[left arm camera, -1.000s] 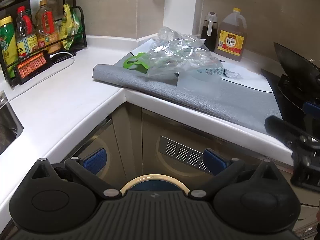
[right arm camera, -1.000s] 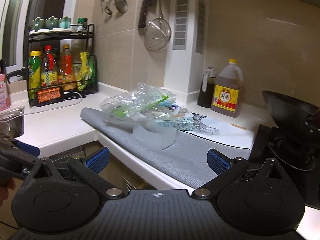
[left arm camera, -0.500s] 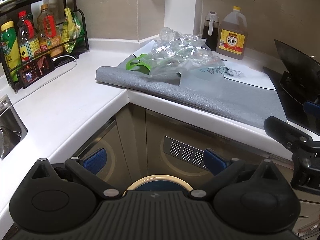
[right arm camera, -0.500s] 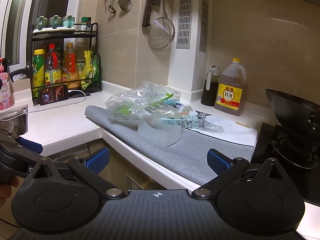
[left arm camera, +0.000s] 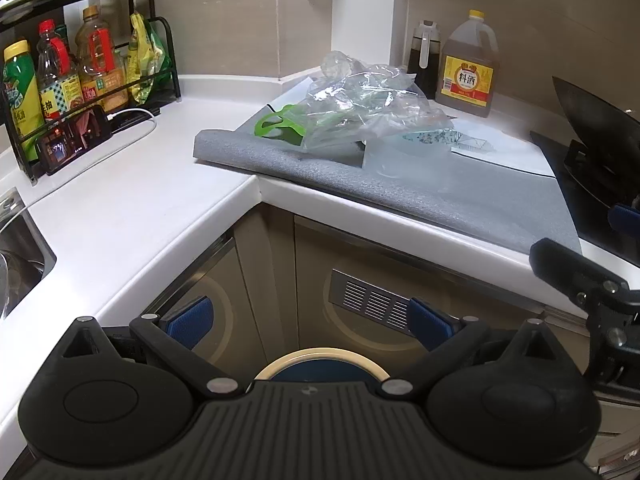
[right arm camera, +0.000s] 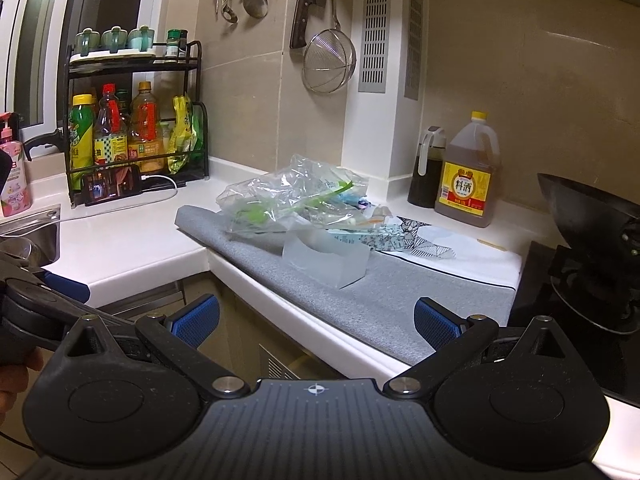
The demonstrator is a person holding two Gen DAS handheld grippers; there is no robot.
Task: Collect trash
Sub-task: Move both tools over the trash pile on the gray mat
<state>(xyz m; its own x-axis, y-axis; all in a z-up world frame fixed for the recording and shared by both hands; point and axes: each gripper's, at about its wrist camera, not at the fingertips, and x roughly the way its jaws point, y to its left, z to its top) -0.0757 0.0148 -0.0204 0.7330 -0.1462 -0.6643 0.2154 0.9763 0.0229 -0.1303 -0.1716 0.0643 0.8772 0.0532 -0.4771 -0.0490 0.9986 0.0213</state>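
Observation:
A crumpled clear plastic bag [left arm camera: 360, 108] [right arm camera: 296, 200] with green scraps inside lies on a grey mat [left arm camera: 460, 196] [right arm camera: 400, 292] on the white counter. In front of it stands a small translucent plastic container [left arm camera: 408, 156] [right arm camera: 326, 258]. A patterned paper sheet [right arm camera: 412, 240] lies behind it. My left gripper [left arm camera: 310, 322] is open, below the counter edge in front of the cabinet. My right gripper [right arm camera: 316, 320] is open too, held off the counter's front edge, well short of the trash. Both hold nothing.
A black rack [right arm camera: 132, 120] of bottles and a phone [right arm camera: 112, 188] stand at the left. A brown jug [right arm camera: 468, 172] and a dark bottle [right arm camera: 426, 168] stand at the back. A wok [right arm camera: 592, 216] sits on the stove right. A sink [left arm camera: 16, 256] lies at the far left. A round bin rim [left arm camera: 322, 362] shows below my left gripper.
Both grippers have drifted slightly back and left, so the counter and trash sit a little further right in view. Both grippers stay open and nothing on the counter has moved.

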